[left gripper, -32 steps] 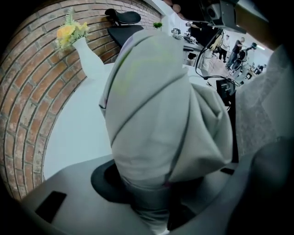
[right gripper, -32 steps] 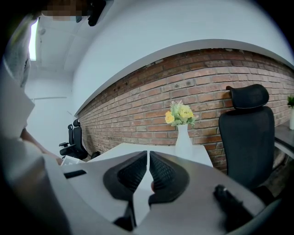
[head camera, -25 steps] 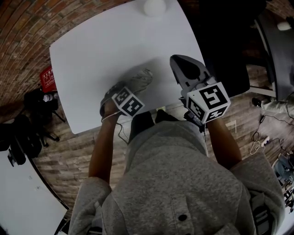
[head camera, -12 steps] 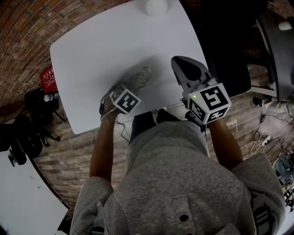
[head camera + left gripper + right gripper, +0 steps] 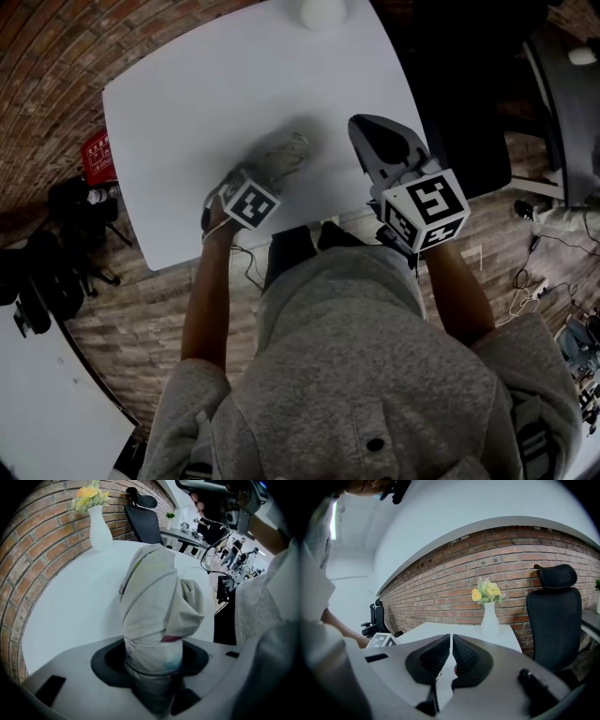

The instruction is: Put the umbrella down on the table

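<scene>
A folded pale-grey umbrella (image 5: 283,155) lies slanted on the white table (image 5: 206,84), near its front edge. My left gripper (image 5: 255,180) points steeply down at the umbrella's near end. In the left gripper view the bundled fabric (image 5: 154,602) runs away over the tabletop and fills the gap of the left gripper (image 5: 152,670). Its jaws are opening, and the dark pads (image 5: 108,660) still lie against the cloth. My right gripper (image 5: 367,131) hovers over the table's right front corner, apart from the umbrella. In its own view the right gripper (image 5: 451,644) is shut on nothing.
A white vase (image 5: 319,11) with yellow flowers (image 5: 486,591) stands at the table's far edge. A black office chair (image 5: 553,611) stands to the right of the table against a brick wall. Dark gear and a red item (image 5: 98,159) lie on the floor at left.
The left gripper has rolled and tipped a little around the umbrella's end without shifting place. The umbrella stays on the table. The right gripper has hardly moved.
</scene>
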A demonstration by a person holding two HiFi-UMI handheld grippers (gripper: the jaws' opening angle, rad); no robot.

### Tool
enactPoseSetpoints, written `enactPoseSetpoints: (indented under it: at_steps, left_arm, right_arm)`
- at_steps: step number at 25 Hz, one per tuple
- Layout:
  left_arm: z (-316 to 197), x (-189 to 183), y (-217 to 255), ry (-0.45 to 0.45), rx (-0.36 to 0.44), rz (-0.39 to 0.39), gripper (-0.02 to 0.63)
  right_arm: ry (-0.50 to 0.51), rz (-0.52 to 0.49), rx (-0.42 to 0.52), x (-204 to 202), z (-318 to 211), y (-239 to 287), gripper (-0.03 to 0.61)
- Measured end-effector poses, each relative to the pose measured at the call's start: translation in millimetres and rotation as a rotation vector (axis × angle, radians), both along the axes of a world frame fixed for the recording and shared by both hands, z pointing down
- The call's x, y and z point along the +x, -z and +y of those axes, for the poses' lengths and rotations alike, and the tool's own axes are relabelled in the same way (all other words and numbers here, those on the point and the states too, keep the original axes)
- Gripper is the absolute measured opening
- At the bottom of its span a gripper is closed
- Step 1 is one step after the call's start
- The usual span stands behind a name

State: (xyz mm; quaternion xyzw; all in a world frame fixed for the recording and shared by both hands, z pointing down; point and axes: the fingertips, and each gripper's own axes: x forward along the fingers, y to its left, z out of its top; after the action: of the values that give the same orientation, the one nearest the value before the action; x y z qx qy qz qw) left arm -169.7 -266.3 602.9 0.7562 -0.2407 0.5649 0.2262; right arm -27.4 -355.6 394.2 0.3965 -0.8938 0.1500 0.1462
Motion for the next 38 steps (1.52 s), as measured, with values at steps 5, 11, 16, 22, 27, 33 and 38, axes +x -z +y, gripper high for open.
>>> enactPoseSetpoints:
  at_steps: [5, 11, 16, 22, 27, 33, 38]
  left_arm:
    - [-4, -7, 1, 0.021, 0.018, -0.002, 0.252]
    - [-7, -10, 6, 0.079, 0.024, 0.025, 0.267]
    - [-4, -15, 13, 0.103, 0.04, 0.014, 0.268]
    - [-5, -23, 26, 0.167, 0.072, 0.025, 0.268]
    - [-2, -30, 42, 0.265, 0.107, 0.067, 0.268]
    - [-5, -41, 76, 0.45, 0.219, 0.168, 0.267]
    - [0, -43, 127, 0.568, 0.408, 0.224, 0.209]
  right_arm:
    - [-0.003, -0.001, 0.002, 0, 0, 1, 0.031]
    - [0.011, 0.009, 0.006, 0, 5, 1, 0.031]
    - [0.018, 0.014, 0.015, 3, 5, 5, 0.031]
    - [0.02, 0.004, 0.042, 11, 5, 13, 0.031]
    - [0.024, -0.003, 0.061, 17, 10, 20, 0.031]
    - [0.034, -0.007, 0.081, 23, 17, 27, 0.031]
    - [0.047, -0.013, 0.107, 30, 24, 35, 0.031]
